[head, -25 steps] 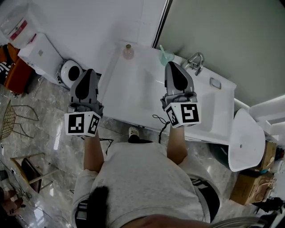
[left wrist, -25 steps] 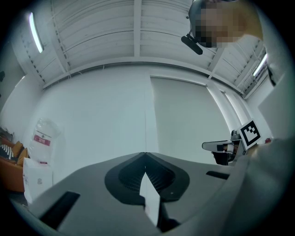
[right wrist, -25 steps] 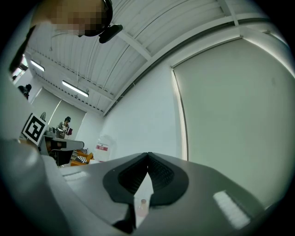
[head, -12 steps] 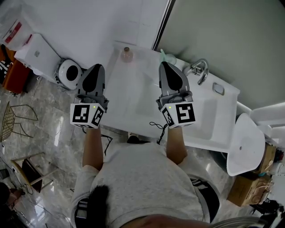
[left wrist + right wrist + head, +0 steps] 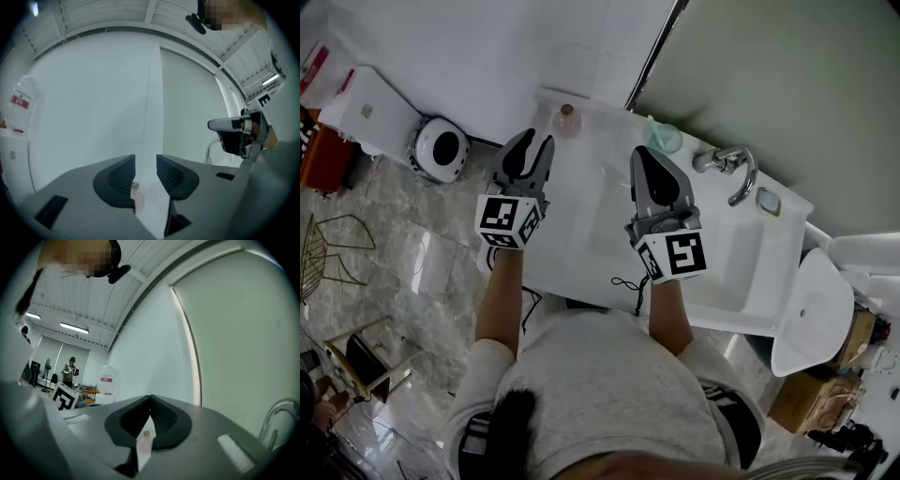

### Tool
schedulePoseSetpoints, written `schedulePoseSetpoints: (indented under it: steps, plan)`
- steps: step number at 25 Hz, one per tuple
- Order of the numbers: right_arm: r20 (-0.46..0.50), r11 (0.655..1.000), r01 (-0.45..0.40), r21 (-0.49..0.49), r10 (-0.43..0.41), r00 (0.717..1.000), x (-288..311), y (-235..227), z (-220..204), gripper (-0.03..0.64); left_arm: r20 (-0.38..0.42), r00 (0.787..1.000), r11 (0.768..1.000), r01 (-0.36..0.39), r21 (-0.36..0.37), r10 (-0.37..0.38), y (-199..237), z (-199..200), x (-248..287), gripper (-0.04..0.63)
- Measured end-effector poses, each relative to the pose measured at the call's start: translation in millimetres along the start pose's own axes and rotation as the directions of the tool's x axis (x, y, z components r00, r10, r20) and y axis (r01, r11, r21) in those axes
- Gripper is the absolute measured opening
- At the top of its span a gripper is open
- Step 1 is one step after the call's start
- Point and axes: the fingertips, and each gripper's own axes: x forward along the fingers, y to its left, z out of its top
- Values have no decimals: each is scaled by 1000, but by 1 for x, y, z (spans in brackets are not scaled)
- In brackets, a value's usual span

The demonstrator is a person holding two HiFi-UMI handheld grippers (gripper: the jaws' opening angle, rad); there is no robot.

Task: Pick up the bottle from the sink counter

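Bottle (image 5: 567, 119) stands just ahead of left gripper (image 5: 536, 141), jaws just opened, empty.

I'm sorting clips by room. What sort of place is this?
Probably a bathroom: a white sink counter with a tap, a small bottle on it, and what looks like a toilet beside it.

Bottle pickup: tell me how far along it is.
Done: nothing yet; the bottle stands untouched at the back corner of the sink counter. In hand: the left gripper, jaws just opening and empty, points at it from short of it; the right gripper is shut, empty. Left: reach, close, lift.
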Motion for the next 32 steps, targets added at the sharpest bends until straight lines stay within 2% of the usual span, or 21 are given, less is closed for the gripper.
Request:
schedulePoseSetpoints:
  steps: [6, 14, 25, 32]
  plan:
    - [-50, 1000, -9, 29, 11, 999, 12, -2, -25, 9, -80, 997, 1000, 1, -23, -2, 11, -51, 48, 164]
    - [-112, 998, -4, 58, 10, 994, 20, -12, -55, 9, -179, 983, 998, -39, -44, 31, 28, -112, 85, 173]
    - [-174, 997, 39, 72, -26, 984, 15, -30, -80, 9, -233, 971, 999, -44, 16, 46, 42, -140, 128, 200]
    - [-200, 996, 60, 61, -47, 979, 13, -44, -90, 9, -237, 971, 999, -37, 22, 41, 40, -148, 148, 202]
